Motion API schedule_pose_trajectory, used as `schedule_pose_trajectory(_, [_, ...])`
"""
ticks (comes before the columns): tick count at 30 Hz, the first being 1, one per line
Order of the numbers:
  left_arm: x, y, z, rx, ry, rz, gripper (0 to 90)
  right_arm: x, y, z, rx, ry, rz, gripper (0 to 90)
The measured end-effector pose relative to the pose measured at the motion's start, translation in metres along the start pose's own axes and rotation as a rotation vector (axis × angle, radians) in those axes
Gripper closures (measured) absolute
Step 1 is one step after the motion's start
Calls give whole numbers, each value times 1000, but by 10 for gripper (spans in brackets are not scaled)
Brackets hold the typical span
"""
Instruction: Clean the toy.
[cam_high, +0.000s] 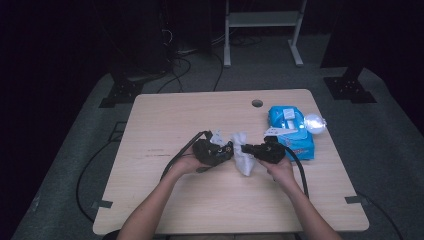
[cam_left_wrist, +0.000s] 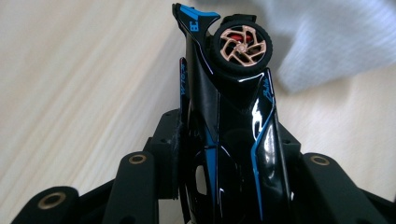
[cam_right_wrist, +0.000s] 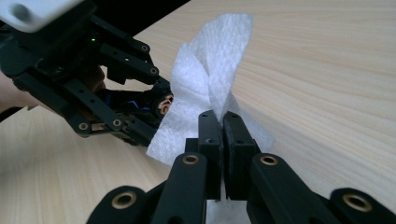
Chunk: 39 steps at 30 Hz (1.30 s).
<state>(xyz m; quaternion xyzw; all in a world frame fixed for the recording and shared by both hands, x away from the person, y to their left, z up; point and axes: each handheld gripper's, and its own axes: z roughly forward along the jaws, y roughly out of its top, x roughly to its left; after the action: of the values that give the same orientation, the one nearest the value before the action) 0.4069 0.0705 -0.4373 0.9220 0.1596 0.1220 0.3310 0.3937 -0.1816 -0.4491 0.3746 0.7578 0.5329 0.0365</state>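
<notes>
High view: one toy car (cam_high: 220, 150), one wipe (cam_high: 243, 156), one wipe pack (cam_high: 291, 131).

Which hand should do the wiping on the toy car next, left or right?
Right. The right gripper is shut on the white wipe, which already hangs beside the toy car. The left gripper is occupied clamping the car, so it likely just steadies it.

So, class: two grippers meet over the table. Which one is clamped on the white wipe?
The right gripper: its jaws pinch the white wipe. The left gripper instead holds a black-and-blue toy car with a copper-coloured wheel.
</notes>
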Motion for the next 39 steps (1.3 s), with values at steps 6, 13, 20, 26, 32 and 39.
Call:
schedule_pose_trajectory(6, [-14, -1, -15, -99, -3, 30, 562, 14, 11, -9, -48, 45, -21, 865])
schedule_pose_trajectory(13, [-22, -2, -27, -183, -38, 15, 562, 34, 25, -12, -93, 104, -63, 866])
schedule_pose_trajectory(20, [-25, -5, -31, -225, -40, 1, 563, 42, 28, -13, -105, 110, -87, 867])
schedule_pose_trajectory(26, [-22, -5, -45, -278, -35, -11, 563, 37, 25, -18, -131, 91, -66, 867])
schedule_pose_trajectory(32, [-18, -6, -50, -308, -45, -30, 563, 27, 14, -13, -87, 65, -40, 866])
schedule_pose_trajectory(39, [-19, -7, -43, -302, -57, -38, 563, 32, 19, -17, -119, 80, -47, 866])
